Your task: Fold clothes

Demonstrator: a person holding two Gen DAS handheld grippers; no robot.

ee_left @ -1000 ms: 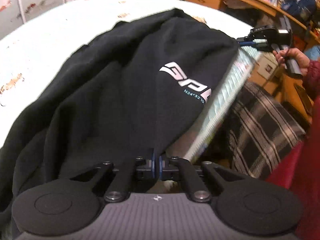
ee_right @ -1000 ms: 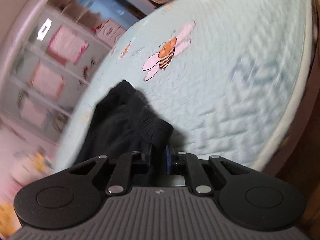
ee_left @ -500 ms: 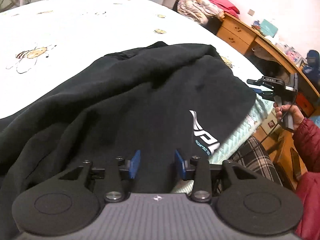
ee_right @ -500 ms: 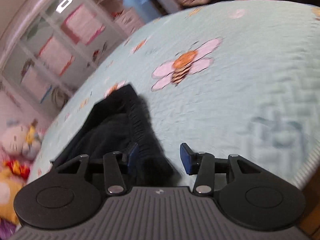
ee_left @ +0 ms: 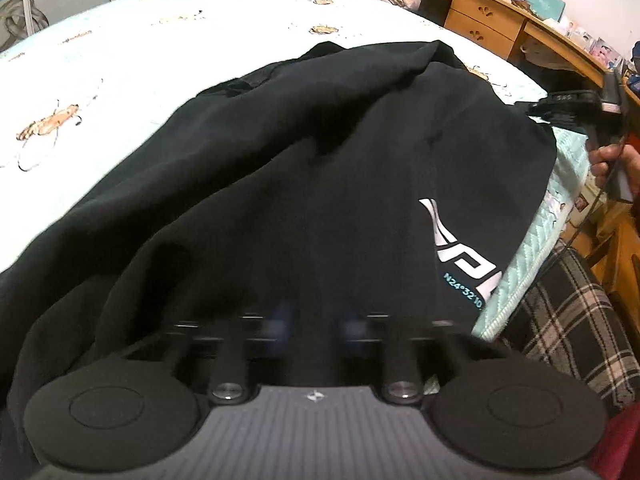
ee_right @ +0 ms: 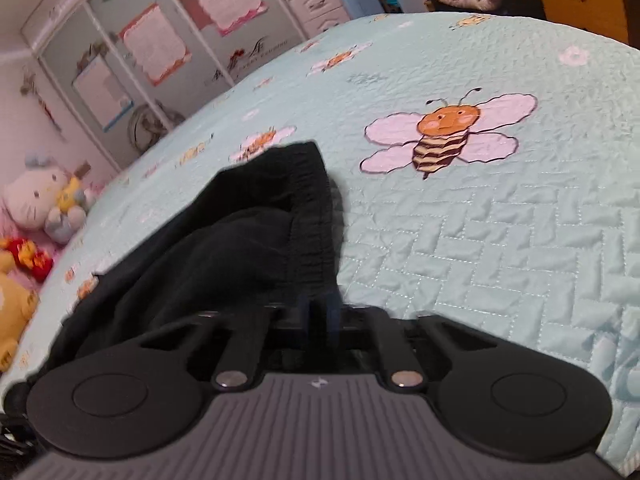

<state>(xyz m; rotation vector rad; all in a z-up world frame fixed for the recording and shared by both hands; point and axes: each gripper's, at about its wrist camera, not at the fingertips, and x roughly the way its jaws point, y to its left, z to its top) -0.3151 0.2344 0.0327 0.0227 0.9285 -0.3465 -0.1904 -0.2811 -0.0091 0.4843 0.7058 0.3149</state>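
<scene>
A black sweatshirt [ee_left: 320, 168] with a white and teal logo [ee_left: 460, 248] lies spread over the near edge of a light blue quilted bed [ee_left: 160, 40]. My left gripper [ee_left: 314, 322] hovers low over its near part, fingers blurred and apart with black cloth between and under them. In the right wrist view the ribbed hem of the black sweatshirt [ee_right: 312, 216] runs into my right gripper [ee_right: 322, 316], whose blurred fingers stand close together on the hem's edge. The right gripper also shows in the left wrist view [ee_left: 560, 114], held by a hand at the sweatshirt's far right corner.
The bed cover [ee_right: 500, 240] has bee prints [ee_right: 444, 132]. A plaid cloth [ee_left: 568, 320] and a wooden desk [ee_left: 520, 28] stand to the right of the bed. Stuffed toys [ee_right: 36, 208] and a white wardrobe [ee_right: 160, 40] are at the left and back.
My left gripper opened from shut and stays apart over the cloth. My right gripper opened half a second ago and has now closed in on the hem. Both views swung toward the bed.
</scene>
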